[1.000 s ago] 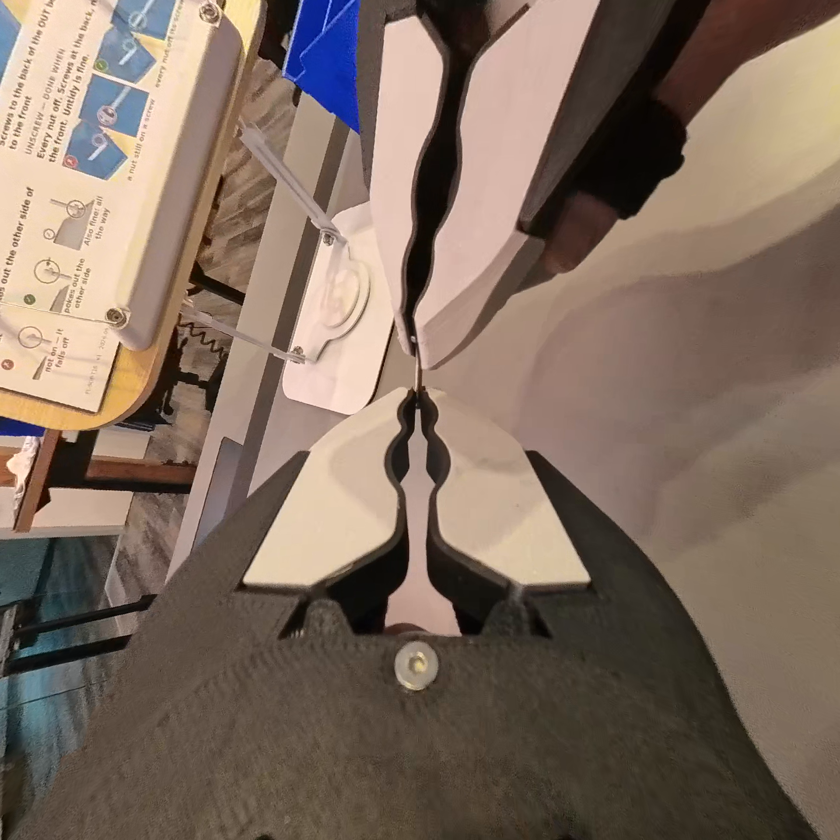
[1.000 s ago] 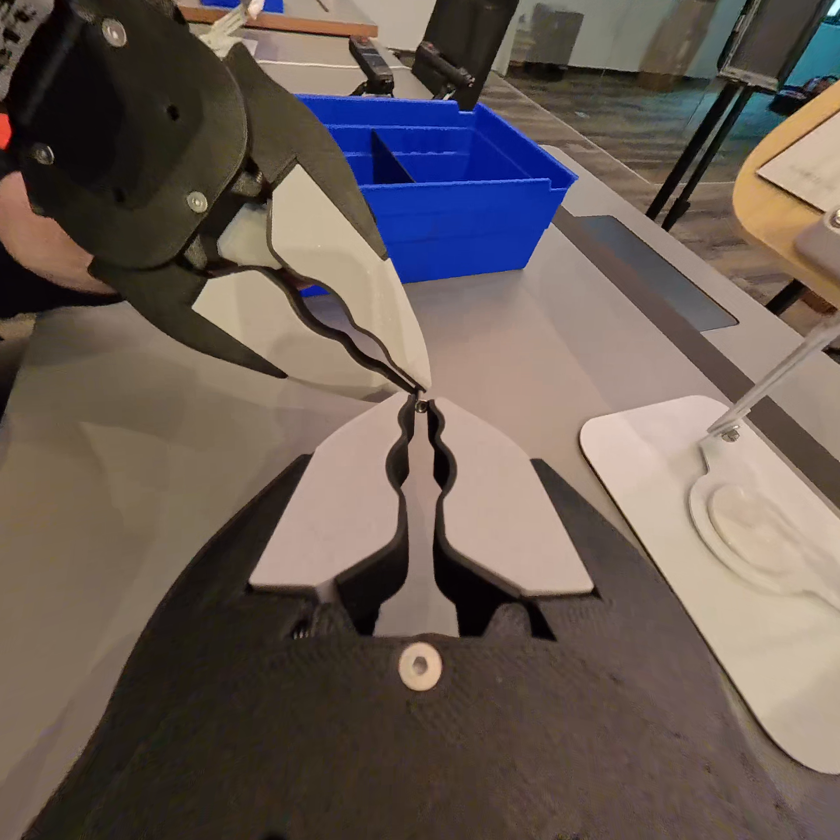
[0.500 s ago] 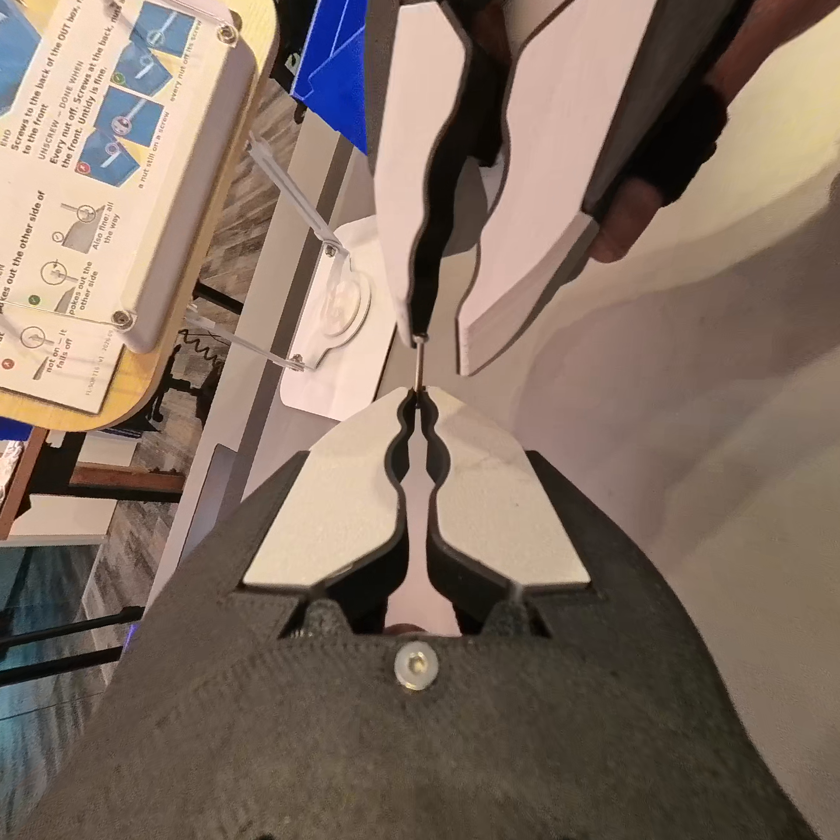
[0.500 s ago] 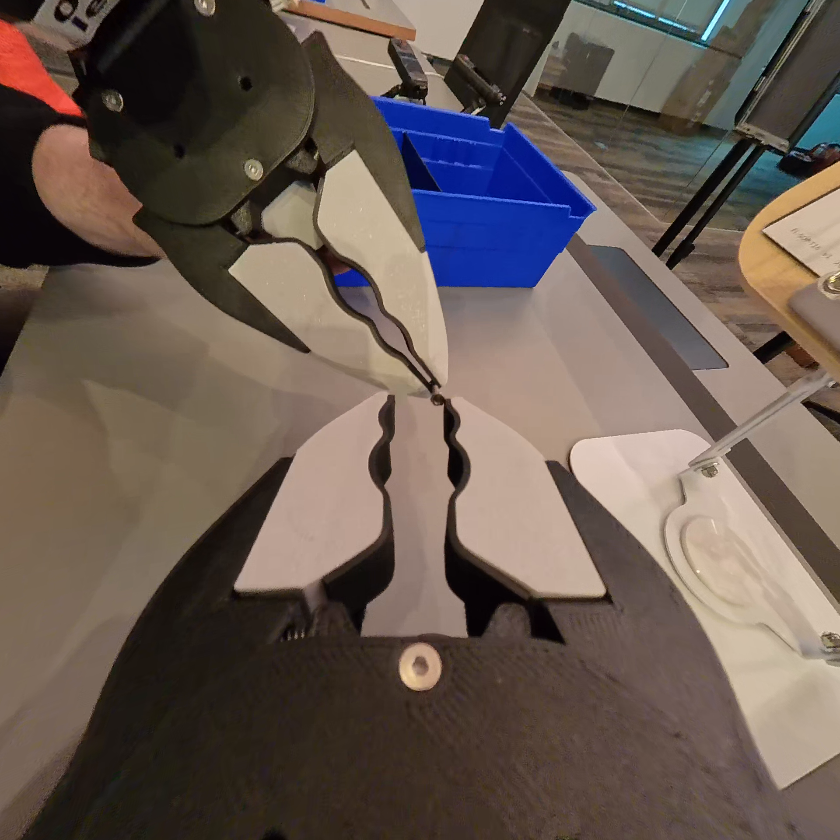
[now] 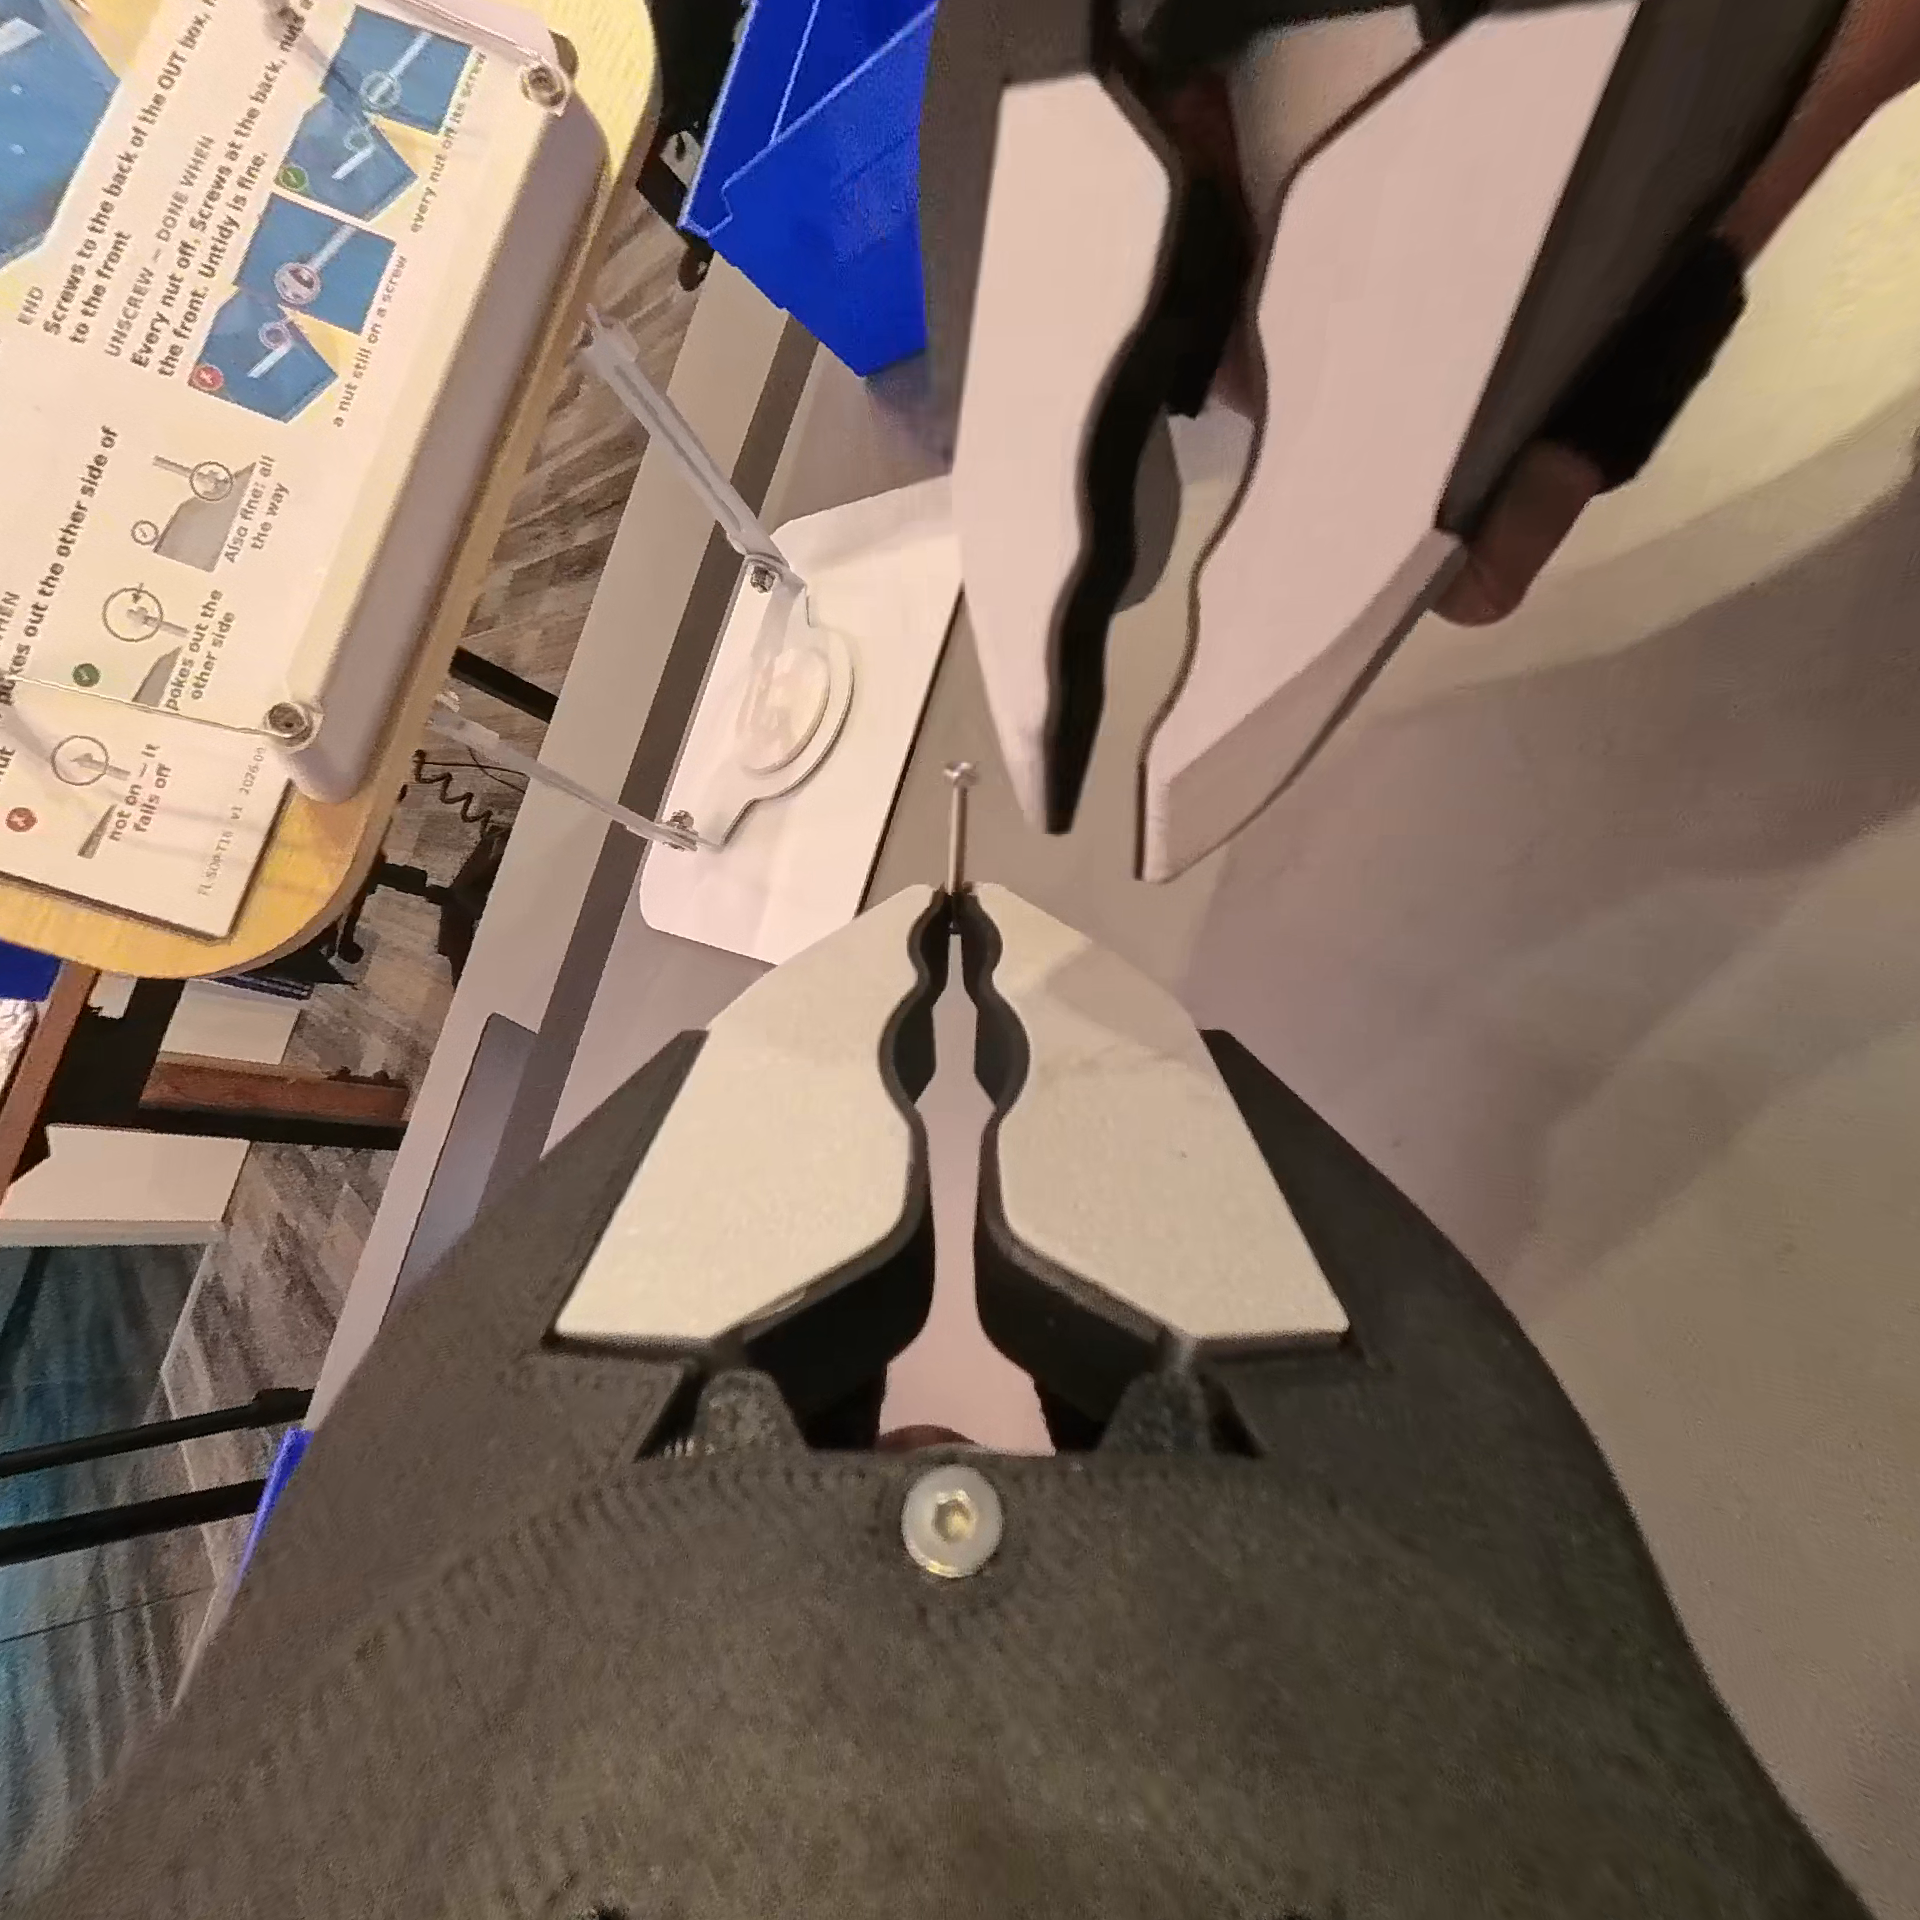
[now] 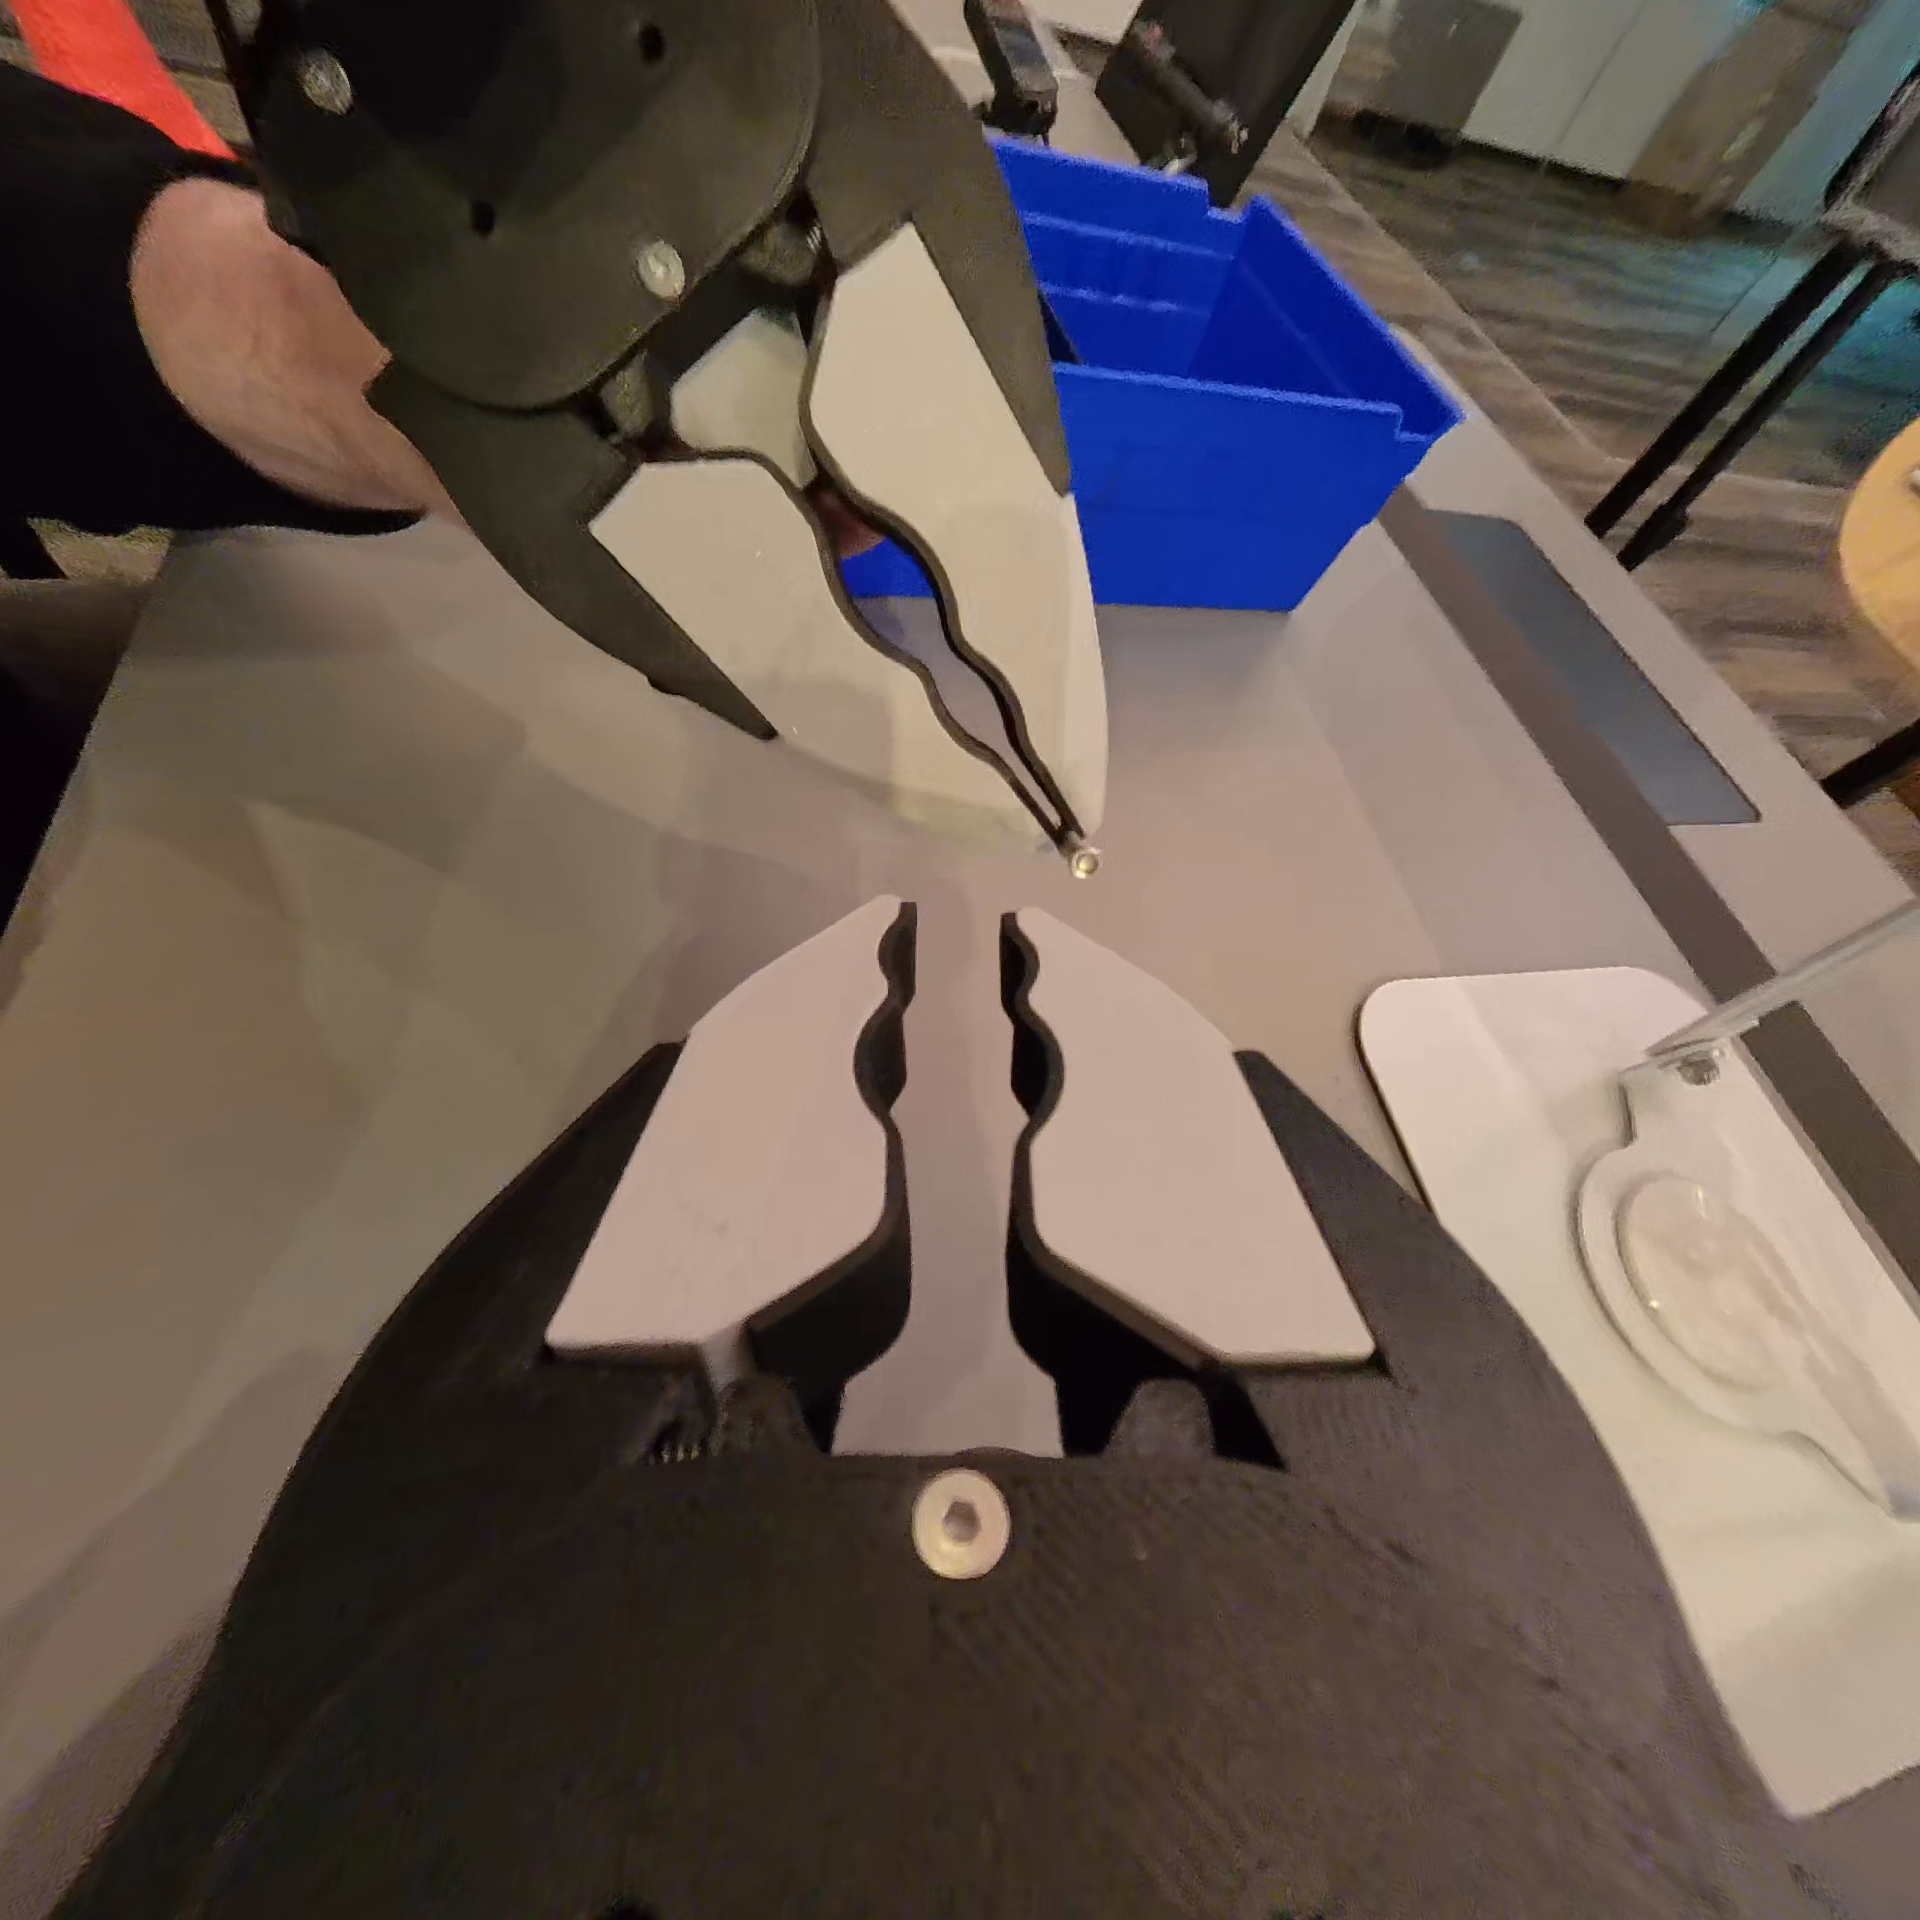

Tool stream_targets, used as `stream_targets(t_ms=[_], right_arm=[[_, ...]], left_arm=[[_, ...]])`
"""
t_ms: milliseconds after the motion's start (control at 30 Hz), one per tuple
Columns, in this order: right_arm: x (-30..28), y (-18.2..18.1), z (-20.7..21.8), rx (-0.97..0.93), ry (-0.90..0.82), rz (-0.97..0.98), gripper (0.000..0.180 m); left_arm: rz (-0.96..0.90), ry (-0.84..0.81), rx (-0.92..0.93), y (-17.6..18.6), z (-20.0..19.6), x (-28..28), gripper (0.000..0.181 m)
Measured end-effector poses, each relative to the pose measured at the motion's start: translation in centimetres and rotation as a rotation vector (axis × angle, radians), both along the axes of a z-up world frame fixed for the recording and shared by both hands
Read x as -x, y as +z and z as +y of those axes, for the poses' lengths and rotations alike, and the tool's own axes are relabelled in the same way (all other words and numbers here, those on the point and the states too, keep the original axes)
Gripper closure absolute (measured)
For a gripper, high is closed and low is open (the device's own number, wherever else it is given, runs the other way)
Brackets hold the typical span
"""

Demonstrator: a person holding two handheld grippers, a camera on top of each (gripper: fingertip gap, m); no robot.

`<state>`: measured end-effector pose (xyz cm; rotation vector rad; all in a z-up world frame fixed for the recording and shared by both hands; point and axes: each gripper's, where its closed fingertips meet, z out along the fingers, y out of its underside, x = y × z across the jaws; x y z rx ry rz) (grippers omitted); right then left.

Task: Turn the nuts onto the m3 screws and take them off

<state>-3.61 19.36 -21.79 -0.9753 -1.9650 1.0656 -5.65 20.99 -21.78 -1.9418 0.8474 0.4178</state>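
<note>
M3 screw (image 5: 958, 826) pinched by its lower end at tips of left gripper (image 5: 954, 896), clenched on it; shaft upright, head free. Seen in right wrist view at 12 o'clock (image 6: 1085, 861), past own fingertips. Right gripper (image 6: 956, 912) released, jaws parted, nothing between, just beside screw at 2 o'clock in left view (image 5: 1099, 847). Blue bin (image 6: 1226, 488) behind at 1 o'clock, on grey table (image 6: 364, 831). White plate (image 6: 1507, 1143) at 3 o'clock.
</note>
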Motion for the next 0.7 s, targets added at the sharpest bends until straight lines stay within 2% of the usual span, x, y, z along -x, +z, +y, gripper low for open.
stream_targets(t_ms=[33,133,200,333,433,567,700], right_arm=[[0.0,-0.2,0.2,-0.005,-0.013,-0.007,0.163],[0.2,1.2,1.0,0.024,-0.051,0.063,0.154],[0.3,1.8,0.8,0.017,-0.036,0.095,0.154],[0.5,1.0,0.6,-0.025,-0.030,0.069,0.154],[0.1,0.1,0.3,-0.015,-0.002,0.017,0.168],[0.3,1.5,1.1,-0.001,-0.045,0.082,0.155],[0.6,1.4,0.6,-0.034,-0.024,0.082,0.154]], left_arm=[[0.001,-0.002,0.001,0.0,0.0,0.0,0.179],[0.002,-0.006,0.006,-0.2,0.0,-0.1,0.179],[0.007,-0.008,0.006,-0.3,0.1,-0.2,0.179],[0.007,-0.004,-0.001,-0.2,0.1,-0.2,0.179],[-0.010,-0.003,-0.013,0.1,0.1,0.0,0.179],[-0.009,-0.008,-0.004,-0.1,0.1,-0.1,0.179],[-0.006,-0.010,-0.006,-0.2,0.2,-0.3,0.179]])
